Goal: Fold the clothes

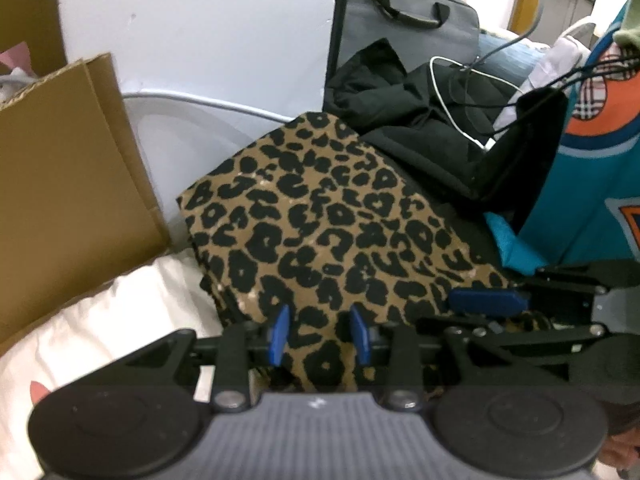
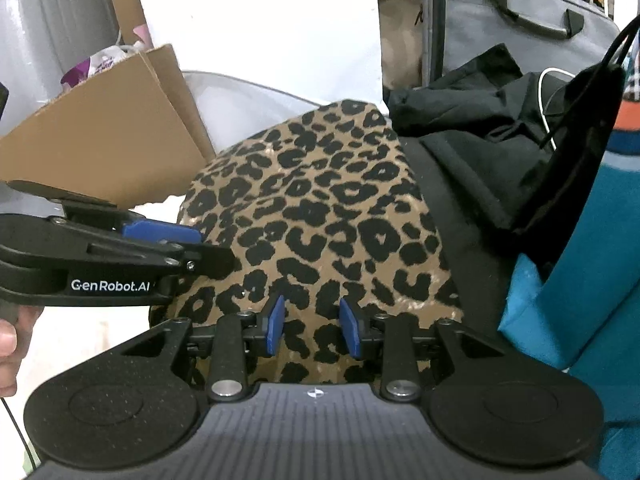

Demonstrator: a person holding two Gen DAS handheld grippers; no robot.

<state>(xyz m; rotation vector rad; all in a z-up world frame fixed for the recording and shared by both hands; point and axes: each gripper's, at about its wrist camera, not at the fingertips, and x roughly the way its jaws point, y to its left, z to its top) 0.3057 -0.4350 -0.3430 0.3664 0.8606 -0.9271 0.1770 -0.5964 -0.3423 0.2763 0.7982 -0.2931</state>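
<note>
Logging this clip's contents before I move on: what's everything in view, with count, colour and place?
leopard garment: one, tan with black spots, folded, centre, under both claws
black clothes: a pile, behind the garment on the right
cardboard: one, brown, left
grey bag: one, back, against the wall
white cable: one, across the black clothes
teal fabric: teal with orange, right edge
white bedding: lower left
left claw: open, blue pads, over the garment
right claw: open, blue pads, over the garment

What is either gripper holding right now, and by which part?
Nothing. The left gripper and right gripper both stand open above the folded leopard-print garment, their blue pads apart with no fabric pinched between them.
</note>
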